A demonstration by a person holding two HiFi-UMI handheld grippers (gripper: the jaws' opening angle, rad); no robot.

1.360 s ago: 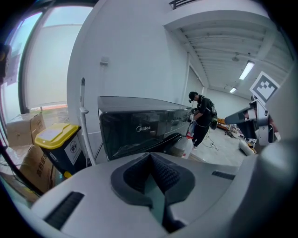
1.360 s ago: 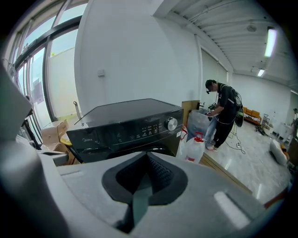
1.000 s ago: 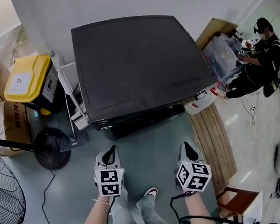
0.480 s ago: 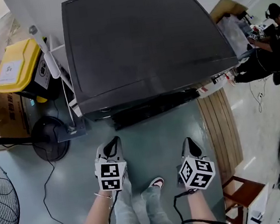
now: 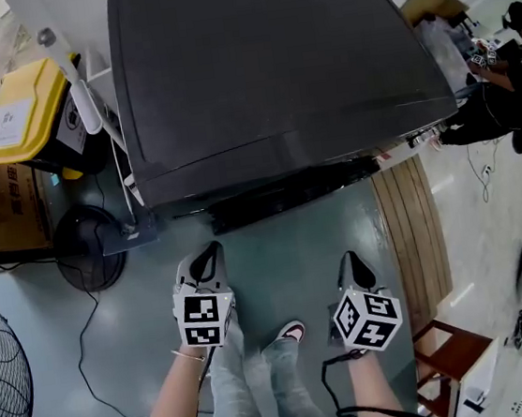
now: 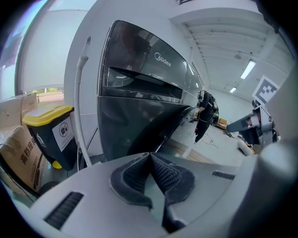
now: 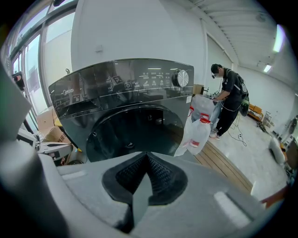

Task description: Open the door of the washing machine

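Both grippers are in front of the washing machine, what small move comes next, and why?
Probably ease the right gripper forward toward the round door, opening its jaws. The door looks closed, and that gripper faces it from short of the washing machine, jaws together and empty.

The left gripper [image 5: 211,249] and right gripper [image 5: 347,258] have pale grey shells and black pointed jaws with ribbed dark pads [image 7: 161,178]. Each carries a white cube [image 5: 202,320] printed with black square markers. A black cable [image 5: 326,388] trails from the right one, and the person wears grey trousers [image 5: 256,402], a thin wristband [image 5: 187,355] and a red-trimmed shoe [image 5: 290,330].
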